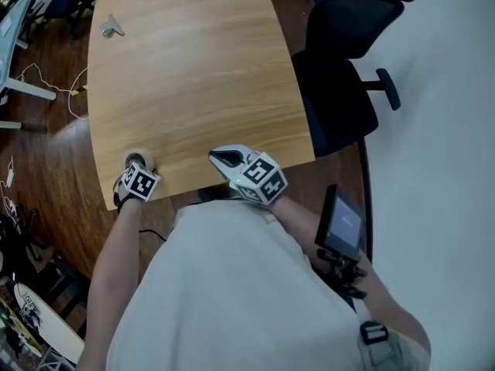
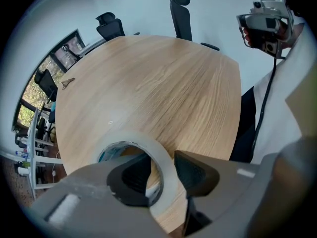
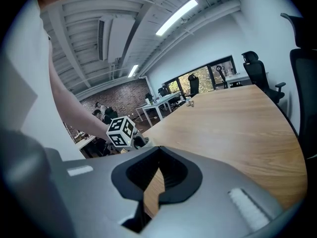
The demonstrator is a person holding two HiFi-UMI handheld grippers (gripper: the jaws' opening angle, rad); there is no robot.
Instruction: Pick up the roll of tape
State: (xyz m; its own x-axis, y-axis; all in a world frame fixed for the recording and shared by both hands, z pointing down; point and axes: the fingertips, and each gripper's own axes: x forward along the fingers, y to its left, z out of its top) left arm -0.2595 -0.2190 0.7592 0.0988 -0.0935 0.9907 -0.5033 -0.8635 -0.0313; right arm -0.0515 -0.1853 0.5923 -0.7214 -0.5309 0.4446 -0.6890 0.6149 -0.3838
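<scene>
The roll of clear tape (image 1: 139,158) lies flat at the near left corner of the wooden table (image 1: 193,68). My left gripper (image 1: 135,165) points straight down onto it. In the left gripper view one jaw of the left gripper (image 2: 163,175) sits inside the roll's hole and the other outside. The wall of the tape roll (image 2: 136,137) stands between them, with a sliver of wood showing beside the inner pad. My right gripper (image 1: 222,158) hovers at the table's near edge, to the right of the roll. The right gripper (image 3: 159,150) is shut and holds nothing.
A small metal clip (image 1: 110,28) lies at the table's far left. A black office chair (image 1: 348,76) stands against the table's right edge. A black device on a rig (image 1: 340,226) hangs at the person's right side. Cables run over the floor at the left.
</scene>
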